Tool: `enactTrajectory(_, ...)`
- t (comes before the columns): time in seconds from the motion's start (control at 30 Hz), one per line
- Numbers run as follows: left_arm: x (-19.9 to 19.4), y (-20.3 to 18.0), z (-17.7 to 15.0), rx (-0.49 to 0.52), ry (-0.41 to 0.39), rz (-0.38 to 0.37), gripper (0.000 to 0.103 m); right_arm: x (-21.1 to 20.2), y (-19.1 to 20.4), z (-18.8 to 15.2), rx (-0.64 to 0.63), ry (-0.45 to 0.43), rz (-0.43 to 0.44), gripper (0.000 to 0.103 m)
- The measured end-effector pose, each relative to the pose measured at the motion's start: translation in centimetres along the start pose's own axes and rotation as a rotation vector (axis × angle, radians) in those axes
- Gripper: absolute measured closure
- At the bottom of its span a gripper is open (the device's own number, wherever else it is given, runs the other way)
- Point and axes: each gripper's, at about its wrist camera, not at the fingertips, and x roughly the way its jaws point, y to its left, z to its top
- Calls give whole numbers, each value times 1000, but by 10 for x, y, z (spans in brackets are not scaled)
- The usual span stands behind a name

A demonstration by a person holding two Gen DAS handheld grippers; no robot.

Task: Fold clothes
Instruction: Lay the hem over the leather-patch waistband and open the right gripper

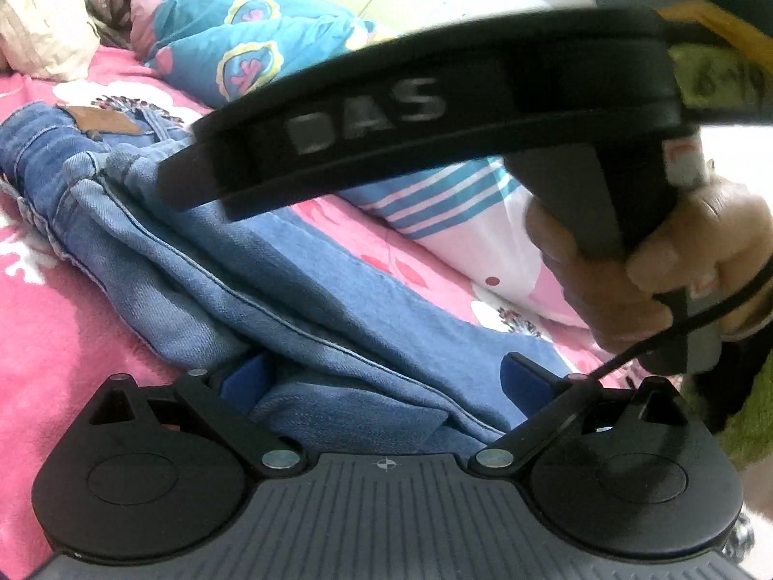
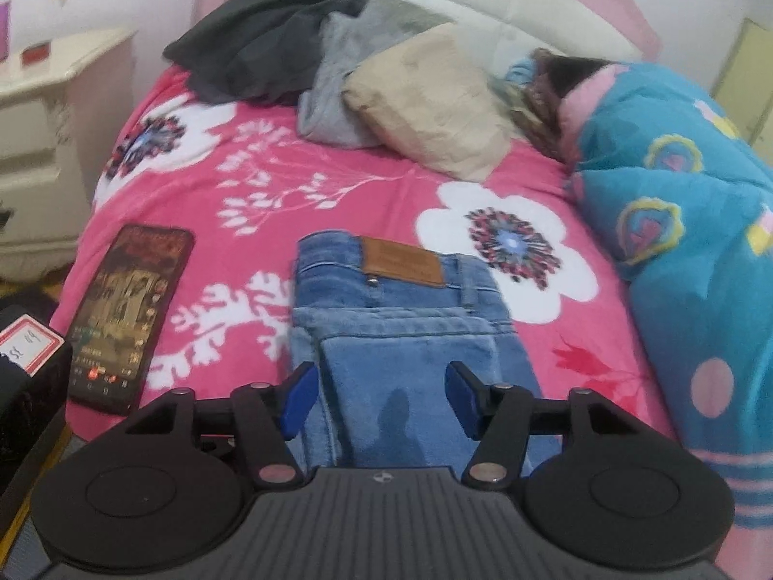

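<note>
Blue jeans (image 2: 396, 319) lie folded on the pink floral bedspread (image 2: 290, 169), with the brown leather waist patch (image 2: 403, 261) on the far side. My right gripper (image 2: 381, 401) hovers over the near part of the jeans, open, its blue pads (image 2: 299, 401) not touching the denim. In the left wrist view the jeans (image 1: 290, 280) run from the upper left down between the fingers of my left gripper (image 1: 386, 377). Its jaws stand wide apart, open, with denim lying between the pads (image 1: 524, 379). A hand (image 1: 628, 266) holds the right tool's black body (image 1: 435, 111) across the top.
A phone (image 2: 125, 314) with its screen lit lies left of the jeans. A beige pillow (image 2: 430, 96), grey clothing (image 2: 333, 92) and a dark garment (image 2: 261, 43) sit near the headboard. A blue patterned quilt (image 2: 676, 222) fills the right side. A white nightstand (image 2: 43, 145) stands left of the bed.
</note>
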Motion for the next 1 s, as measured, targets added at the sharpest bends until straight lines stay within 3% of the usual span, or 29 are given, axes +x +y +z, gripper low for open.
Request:
enactTrajectory(0.23, 0, -2, -2, 13, -3, 7, 3, 26, 7, 9, -47, 49, 22, 59)
enactTrajectory(0.37, 0, -4, -3, 22, -4, 13, 3, 38, 8, 9, -40, 60, 10, 93)
enactTrajectory(0.47, 0, -3, -3, 15, -4, 10, 3, 26, 5, 9, -21, 8, -11, 101)
enactTrajectory(0.67, 0, -4, -3, 23, -5, 15, 3, 0, -1, 12, 0, -69, 39, 101)
enactTrajectory(0.83, 1, -5, -4, 29, -5, 19, 3, 23, 24, 11, -116, -1, 71, 101)
enactTrajectory(0.93, 1, -5, -4, 30, -6, 19, 3, 28, 29, 13, -143, 31, 78, 95)
enactTrajectory(1.0, 1, -5, -5, 31, -6, 19, 2, 26, 28, 16, -136, 39, 82, 76)
